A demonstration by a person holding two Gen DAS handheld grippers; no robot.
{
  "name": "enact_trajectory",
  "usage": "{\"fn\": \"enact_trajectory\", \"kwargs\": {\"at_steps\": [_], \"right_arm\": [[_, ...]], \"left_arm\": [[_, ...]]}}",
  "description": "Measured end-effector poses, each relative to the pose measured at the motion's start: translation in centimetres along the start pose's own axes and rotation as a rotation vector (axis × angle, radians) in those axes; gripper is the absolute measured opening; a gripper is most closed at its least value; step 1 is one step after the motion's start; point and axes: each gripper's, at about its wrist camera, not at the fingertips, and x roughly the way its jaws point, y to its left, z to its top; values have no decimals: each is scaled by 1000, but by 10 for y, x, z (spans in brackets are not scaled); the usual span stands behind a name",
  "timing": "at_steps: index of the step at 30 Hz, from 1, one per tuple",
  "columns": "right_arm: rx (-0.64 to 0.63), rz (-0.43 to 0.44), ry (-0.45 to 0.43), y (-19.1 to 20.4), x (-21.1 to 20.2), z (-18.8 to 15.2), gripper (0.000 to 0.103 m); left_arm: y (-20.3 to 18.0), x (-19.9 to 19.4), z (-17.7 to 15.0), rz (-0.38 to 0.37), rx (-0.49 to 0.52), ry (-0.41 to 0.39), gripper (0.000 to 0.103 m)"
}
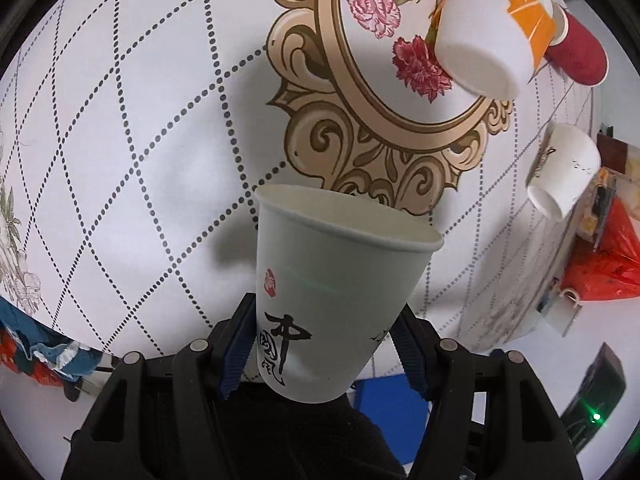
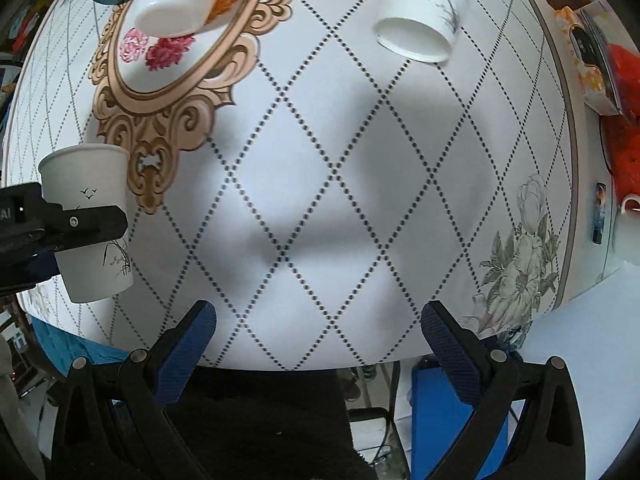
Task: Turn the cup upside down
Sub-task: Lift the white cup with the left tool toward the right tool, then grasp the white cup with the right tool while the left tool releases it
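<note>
My left gripper (image 1: 324, 336) is shut on a white paper cup (image 1: 336, 292) with black calligraphy and a red seal. The cup is mouth up, tilted a little, and held above the table. The same cup (image 2: 92, 224) shows at the left of the right wrist view, clamped in the left gripper's fingers (image 2: 86, 220). My right gripper (image 2: 318, 320) is open and empty above the table's near edge.
The table (image 2: 320, 184) has a white diamond-pattern cloth with a gold floral medallion (image 1: 384, 80). An orange-and-white cup (image 1: 492, 28), a red cup (image 1: 580, 52) and a white cup (image 1: 564, 168) stand upside down on it. Red bags and clutter (image 2: 616, 120) lie beyond the right edge.
</note>
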Motion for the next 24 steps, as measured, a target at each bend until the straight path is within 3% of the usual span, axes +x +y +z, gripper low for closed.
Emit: {"fn": "enact_trajectory", "kwargs": {"at_steps": [12, 19, 23, 24], "right_arm": [[1, -4, 0, -11, 5, 20, 103], [7, -2, 5, 4, 8, 23, 103], [9, 2, 6, 5, 11, 22, 103], [9, 3, 6, 5, 12, 22, 103]], "left_arm": [[-21, 34, -5, 6, -28, 27, 63], [-40, 43, -10, 48, -1, 9, 63], [-43, 41, -11, 61, 13, -14, 85], [-45, 41, -11, 62, 17, -19, 86]]}}
